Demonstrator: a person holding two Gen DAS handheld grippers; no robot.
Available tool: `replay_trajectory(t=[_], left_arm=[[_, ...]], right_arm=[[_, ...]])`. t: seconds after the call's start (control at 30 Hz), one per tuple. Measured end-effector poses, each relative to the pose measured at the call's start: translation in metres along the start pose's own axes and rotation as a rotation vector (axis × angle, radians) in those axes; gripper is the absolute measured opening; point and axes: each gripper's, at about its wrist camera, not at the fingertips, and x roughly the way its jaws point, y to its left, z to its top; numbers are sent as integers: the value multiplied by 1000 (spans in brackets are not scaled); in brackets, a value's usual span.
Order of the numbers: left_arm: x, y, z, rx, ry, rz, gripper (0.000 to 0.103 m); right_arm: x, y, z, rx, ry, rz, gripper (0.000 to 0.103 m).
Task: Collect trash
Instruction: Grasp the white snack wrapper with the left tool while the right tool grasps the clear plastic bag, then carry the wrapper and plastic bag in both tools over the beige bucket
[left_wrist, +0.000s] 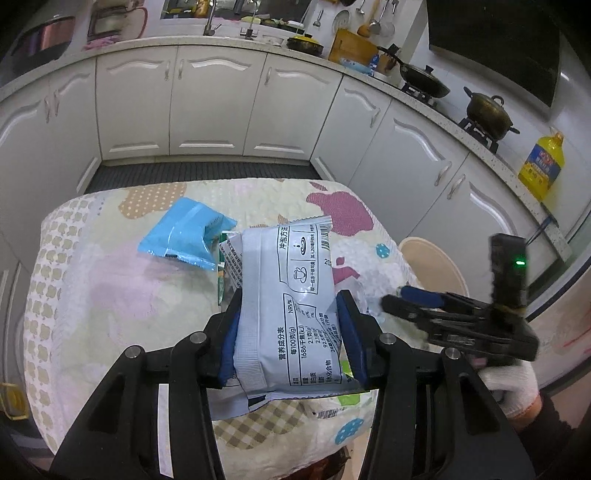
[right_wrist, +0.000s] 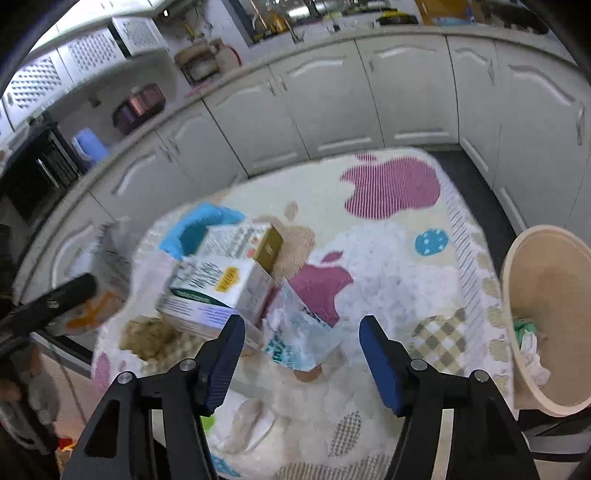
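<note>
Left tool (left_wrist: 290, 325) is pinching the white sachet packet (left_wrist: 284, 295) across its sides, lifted over the bench (left_wrist: 110, 295). Right tool (right_wrist: 302, 354) is spread wide, holding nothing, hovering above a crumpled clear wrapper (right_wrist: 299, 336); cartons (right_wrist: 221, 288) at 10 o'clock, bin (right_wrist: 546, 317) at 3 o'clock. Best move, probably: keeping the pinch firm, carrying the packet over the bin rim before releasing. Blue wrapper (left_wrist: 184, 232) is waiting on the bench.

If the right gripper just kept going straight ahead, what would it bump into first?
Probably the crumpled white-and-teal wrapper standing on the table, just ahead between the open fingers of the right gripper. The white carton sits slightly left. The view is blurred, so depth is uncertain.
</note>
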Motion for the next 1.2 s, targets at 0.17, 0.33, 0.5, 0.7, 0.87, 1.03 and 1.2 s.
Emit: replay_trajectory(t=[0.17,0.33,0.5,0.7,0.87,1.03,1.2], left_arm=[[3,-4,-5,15,3,17,46],[8,-3,-5,7,11,17,46],[13,-9,-5,4,6,2,46],[18,-29,-2,43,-1,1,46],[20,-42,0,62,-8,3,46],[23,-55,5,86,-14,12,46],[26,-70,11,118,-29,27,46]], right_arm=[[36,-3,-5,-10,60,5,28],[15,-3,-8,-35,10,11,16],[-24,-8,-5,-29,-68,14,15],[-58,-9,-5,-21,-137,26,15],[-71,-9,-2,-19,-161,28,15],[-82,-12,-2,-23,-181,22,15],[-94,-19,-4,-17,-205,12,15]])
